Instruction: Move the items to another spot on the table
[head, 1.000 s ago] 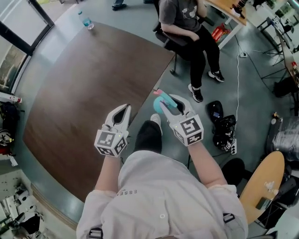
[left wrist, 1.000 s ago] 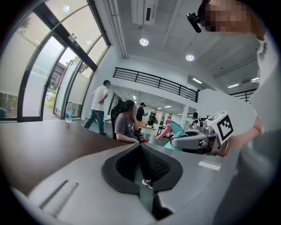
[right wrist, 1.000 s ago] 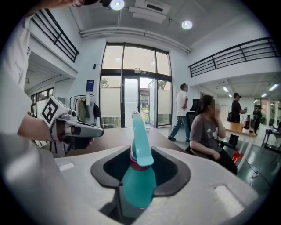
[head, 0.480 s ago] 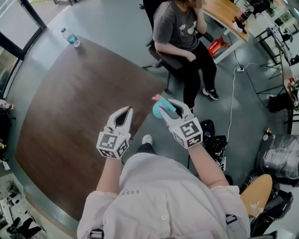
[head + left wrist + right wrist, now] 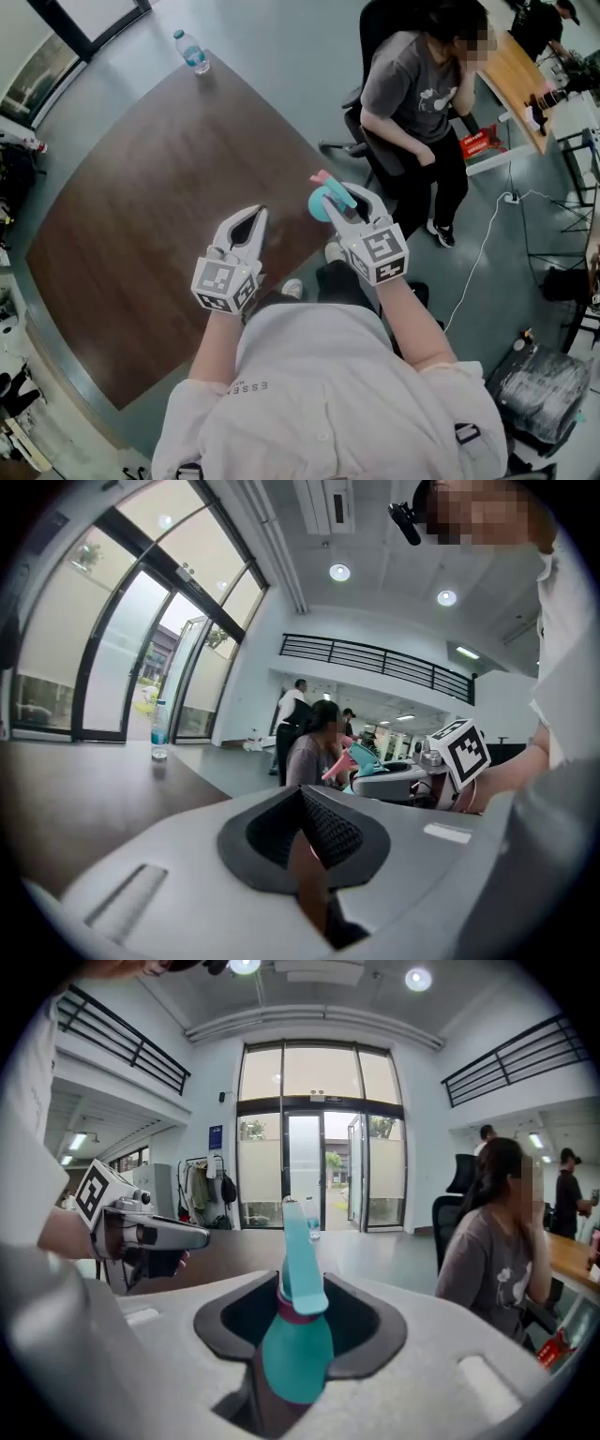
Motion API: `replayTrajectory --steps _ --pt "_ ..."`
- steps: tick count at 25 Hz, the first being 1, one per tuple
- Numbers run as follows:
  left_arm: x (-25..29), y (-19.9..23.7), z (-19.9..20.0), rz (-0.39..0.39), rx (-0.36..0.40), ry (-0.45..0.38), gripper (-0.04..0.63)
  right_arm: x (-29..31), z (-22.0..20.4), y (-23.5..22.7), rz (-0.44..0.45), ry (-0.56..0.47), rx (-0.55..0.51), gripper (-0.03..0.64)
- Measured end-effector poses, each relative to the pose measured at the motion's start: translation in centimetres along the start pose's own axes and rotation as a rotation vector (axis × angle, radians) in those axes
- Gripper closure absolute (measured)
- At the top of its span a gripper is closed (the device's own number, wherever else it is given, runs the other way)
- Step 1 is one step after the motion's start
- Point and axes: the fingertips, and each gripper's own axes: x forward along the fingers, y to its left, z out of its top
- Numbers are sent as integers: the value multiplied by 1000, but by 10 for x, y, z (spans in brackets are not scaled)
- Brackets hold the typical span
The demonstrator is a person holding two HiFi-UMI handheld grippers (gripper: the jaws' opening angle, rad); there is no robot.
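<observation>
A teal spray bottle (image 5: 322,202) with a pink collar and a teal trigger head (image 5: 298,1241) sits between the jaws of my right gripper (image 5: 334,197), which is shut on its body (image 5: 296,1358). It hangs in the air past the near right edge of the brown table (image 5: 141,187). My left gripper (image 5: 251,217) is held over the table's near edge, shut with nothing in it. In the left gripper view the closed tips (image 5: 302,794) point across the tabletop, and the right gripper (image 5: 403,780) with the bottle (image 5: 361,758) shows to the right.
A clear water bottle (image 5: 192,52) stands at the table's far corner, also seen as the bottle (image 5: 159,731) by the glass doors. A person sits on a chair (image 5: 417,103) to the right of the table. Cables and a wooden desk (image 5: 525,75) lie further right.
The head view has swung, so the table and the seated person sit differently in frame. Both grippers keep their pose side by side. The right one still holds the spray bottle.
</observation>
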Motion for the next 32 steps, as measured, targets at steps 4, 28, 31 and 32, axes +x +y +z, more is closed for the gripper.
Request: replayTrajectory --steps 4,28,31,32 --pt "7 17 5 123 -8 -20 578 32 5 -13 102 10 -34 477" --pt "7 106 0 653 -185 -142 578 193 9 -4 509 12 -213 477" --pt "9 109 -3 658 -188 -139 578 192 10 -2 509 -2 -210 476" --pt "10 109 -4 657 -187 -137 578 192 10 -3 507 -1 -202 476"
